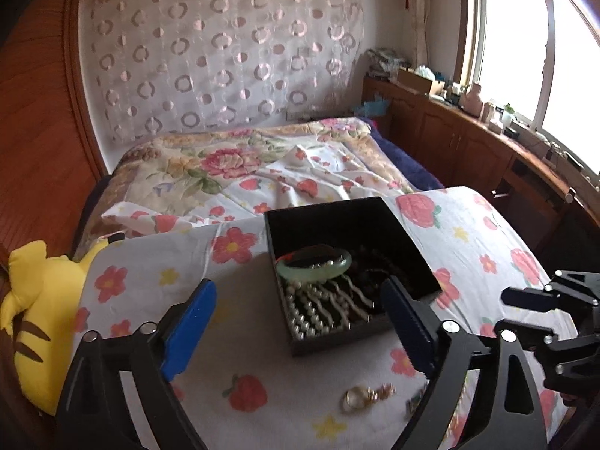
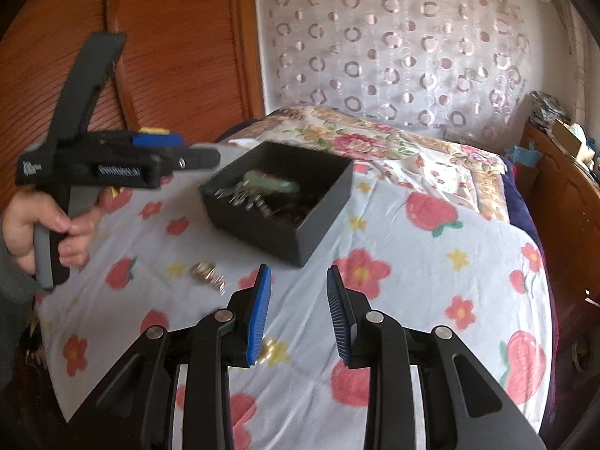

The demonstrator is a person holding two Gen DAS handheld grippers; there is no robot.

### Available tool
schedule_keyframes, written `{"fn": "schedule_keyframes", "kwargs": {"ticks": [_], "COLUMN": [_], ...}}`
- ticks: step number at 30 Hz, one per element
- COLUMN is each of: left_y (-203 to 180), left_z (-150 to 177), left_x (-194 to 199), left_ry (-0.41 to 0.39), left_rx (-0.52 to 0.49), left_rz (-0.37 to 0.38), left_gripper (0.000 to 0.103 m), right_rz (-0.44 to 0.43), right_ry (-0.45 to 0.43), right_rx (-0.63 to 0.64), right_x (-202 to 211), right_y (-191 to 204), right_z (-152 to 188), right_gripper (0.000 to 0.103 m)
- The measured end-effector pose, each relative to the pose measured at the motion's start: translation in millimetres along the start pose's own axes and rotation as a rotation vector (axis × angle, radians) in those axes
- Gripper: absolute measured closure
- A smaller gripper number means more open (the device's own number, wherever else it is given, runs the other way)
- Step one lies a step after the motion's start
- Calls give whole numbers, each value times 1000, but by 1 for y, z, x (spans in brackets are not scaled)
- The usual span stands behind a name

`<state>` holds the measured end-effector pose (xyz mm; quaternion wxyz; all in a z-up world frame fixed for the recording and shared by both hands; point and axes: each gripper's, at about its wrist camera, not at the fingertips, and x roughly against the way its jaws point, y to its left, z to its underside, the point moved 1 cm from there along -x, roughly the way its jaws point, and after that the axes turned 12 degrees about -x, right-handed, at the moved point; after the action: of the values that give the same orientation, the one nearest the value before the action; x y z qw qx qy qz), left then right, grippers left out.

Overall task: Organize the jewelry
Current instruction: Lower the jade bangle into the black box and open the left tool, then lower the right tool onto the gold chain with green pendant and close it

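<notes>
Left gripper [image 1: 298, 328] jaws wide, empty; right gripper [image 2: 298, 315] jaws narrow, empty; square black jewelry box [image 1: 339, 343] at 12 o'clock.

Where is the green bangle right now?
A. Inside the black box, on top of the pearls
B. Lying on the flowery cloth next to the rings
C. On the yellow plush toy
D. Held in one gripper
A: the green bangle sits inside the black box, resting over the pearls, while only the gold rings lie out on the cloth.
</notes>
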<state>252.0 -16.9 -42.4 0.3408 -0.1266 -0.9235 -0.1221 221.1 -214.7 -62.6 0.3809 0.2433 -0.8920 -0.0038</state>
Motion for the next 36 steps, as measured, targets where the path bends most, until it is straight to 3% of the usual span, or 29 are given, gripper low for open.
{"fn": "schedule_keyframes", "kwargs": {"ticks": [2, 17, 24, 36], "left_y": [1, -3, -6, -8], "left_z": [14, 102, 124, 134], "left_x": [12, 50, 68, 71], "left_ry": [-22, -15, -20, -21], "left_rx": [13, 35, 26, 61], "left_rz": [4, 18, 16, 53], "left_gripper": [9, 8, 8, 8], "right_rz": [-11, -93, -47, -98], "right_ry": [13, 109, 122, 162], "right_rx": [17, 9, -20, -79], "right_x": [0, -14, -23, -34], "right_y": [6, 39, 41, 45], "right_z": [7, 42, 51, 52], "right_gripper": [70, 70, 70, 70]}}
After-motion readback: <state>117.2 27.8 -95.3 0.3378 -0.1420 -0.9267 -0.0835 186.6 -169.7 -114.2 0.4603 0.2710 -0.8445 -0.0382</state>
